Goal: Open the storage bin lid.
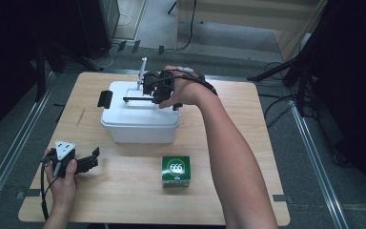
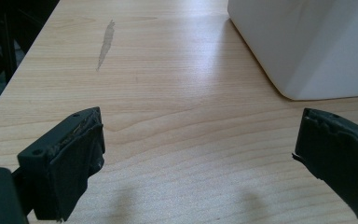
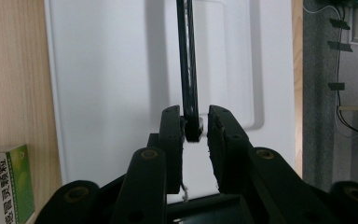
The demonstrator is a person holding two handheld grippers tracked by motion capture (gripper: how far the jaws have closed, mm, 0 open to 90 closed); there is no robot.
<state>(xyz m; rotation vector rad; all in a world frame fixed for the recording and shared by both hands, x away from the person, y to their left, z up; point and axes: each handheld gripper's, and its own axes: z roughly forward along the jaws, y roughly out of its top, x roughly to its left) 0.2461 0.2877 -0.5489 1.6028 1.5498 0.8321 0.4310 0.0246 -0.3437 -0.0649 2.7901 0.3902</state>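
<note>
White lidded box (image 1: 140, 119), black handle (image 3: 189, 70) raised

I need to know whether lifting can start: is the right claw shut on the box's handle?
Shut on it: the right claw has both jaws pressed against the thin black handle above the white box.

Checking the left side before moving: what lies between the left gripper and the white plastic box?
Bare wooden table; the left gripper view shows nothing between the left gripper and white plastic box.

White lidded box (image 1: 140, 121) at table (image 1: 228, 200) centre; right gripper (image 1: 148, 90) rests on its lid at the black handle (image 1: 136, 99); left gripper (image 1: 88, 162) near front-left; green carton (image 1: 176, 171) in front.
</note>
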